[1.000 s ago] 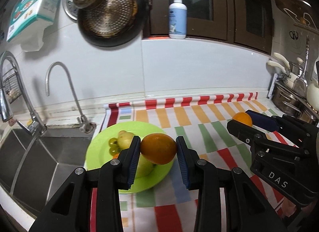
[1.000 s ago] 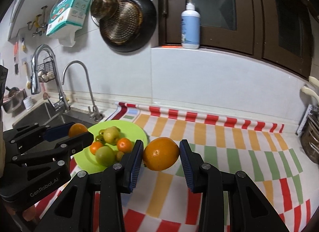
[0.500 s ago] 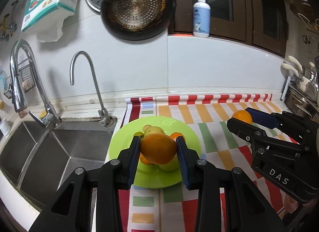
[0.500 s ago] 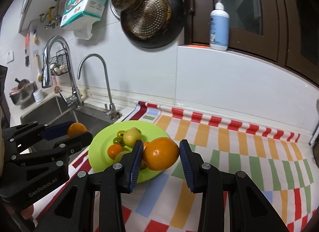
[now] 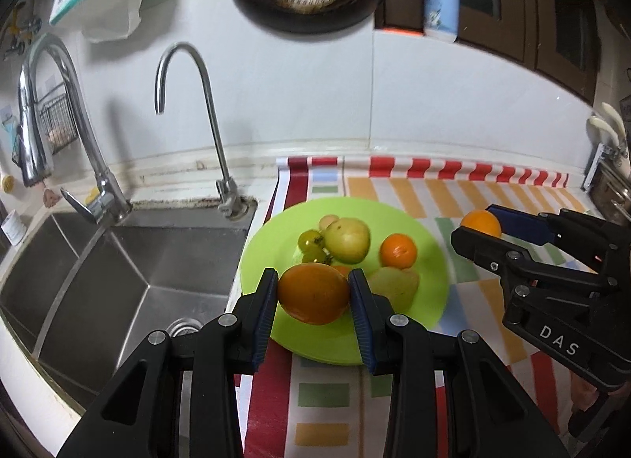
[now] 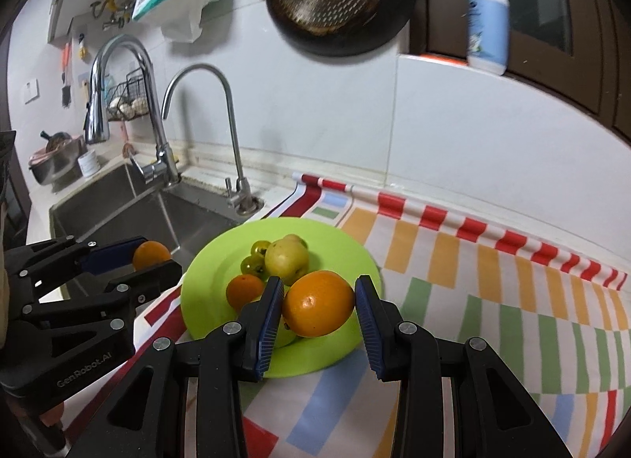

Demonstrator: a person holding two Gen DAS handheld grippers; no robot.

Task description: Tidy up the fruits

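Over the green plate: both tongs hang above it, each clamped on an orange
Left tongs [image 5: 311,296]: blue pads pressed on both sides of the left orange [image 5: 313,293], held over the near left part of the plate [image 5: 430,249], close to the sink edge
Right tongs [image 6: 318,306]: left pad touching the right orange [image 6: 317,303]; right pad looks a hair off the peel, so I cannot tell if both pads press, though the fruit hangs off the plate between them
Right orange, place: over the near right part of the plate in the right wrist view; in the left wrist view it shows at the far right, just past the rim
Plate: sits on the striped cloth [image 6: 493,288] on the desk, its left rim near the sink [image 5: 118,272]
Fruit on plate: yellow-green apple [image 5: 349,239] toward the far side, small green fruits [image 5: 311,245] touching its left, small orange [image 5: 398,250] to its right, another pale green fruit [image 5: 394,286] nearer, partly hidden by the left tongs
Far wall: slim curved tap [image 5: 189,111] and larger chrome tap [image 5: 59,111] behind the sink, dark pan [image 6: 339,0] hanging above, white pump bottle [image 6: 487,24] on the ledge at the right
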